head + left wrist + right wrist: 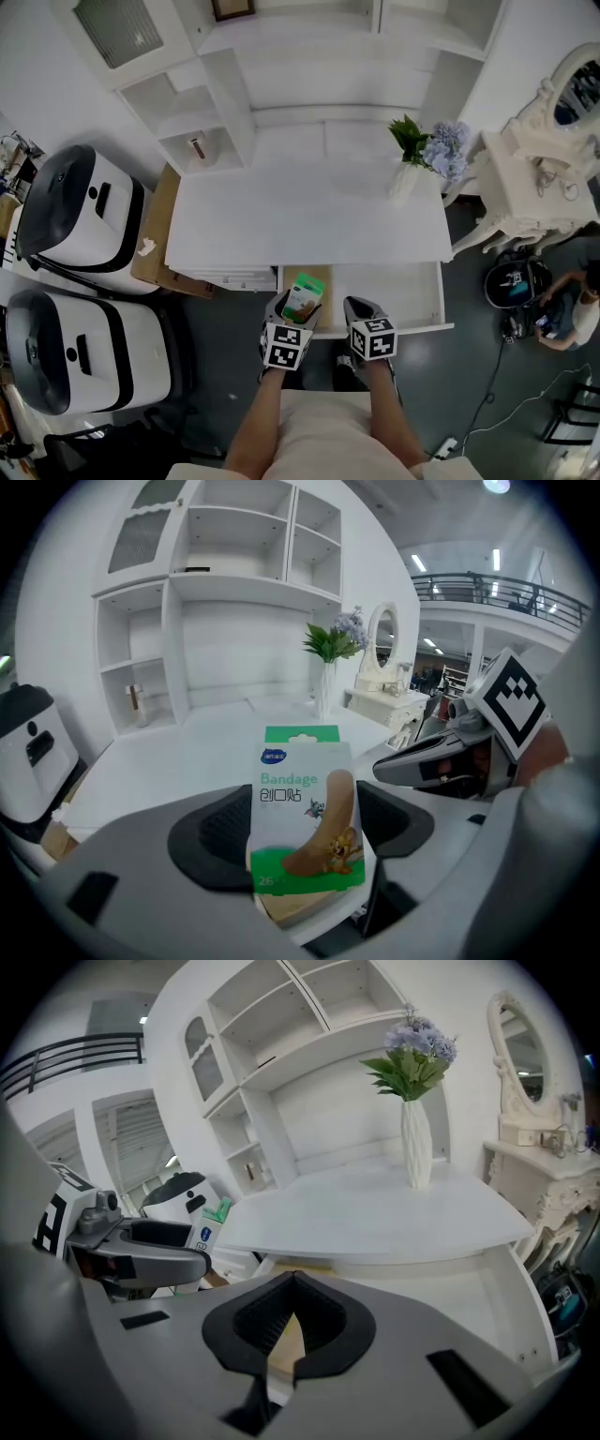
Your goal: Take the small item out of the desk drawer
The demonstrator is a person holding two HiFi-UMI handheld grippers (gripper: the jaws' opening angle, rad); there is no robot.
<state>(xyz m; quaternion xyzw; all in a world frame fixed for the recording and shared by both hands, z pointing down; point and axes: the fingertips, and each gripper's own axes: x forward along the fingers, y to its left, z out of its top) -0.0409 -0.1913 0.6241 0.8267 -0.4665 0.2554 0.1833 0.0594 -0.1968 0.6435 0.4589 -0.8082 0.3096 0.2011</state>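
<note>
Above the open drawer (405,296), the left gripper (289,323) clamps its jaws on the bandage pack (305,808), apparently lifted out already. The right gripper (291,1324) has its jaws together, empty. Only setting the pack down seems left.

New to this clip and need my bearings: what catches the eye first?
The green-and-white bandage box, clamped upright in the left gripper over the open desk drawer. Beside it the right gripper is shut and empty, and a white vase of flowers stands at the back right of the desk.
</note>
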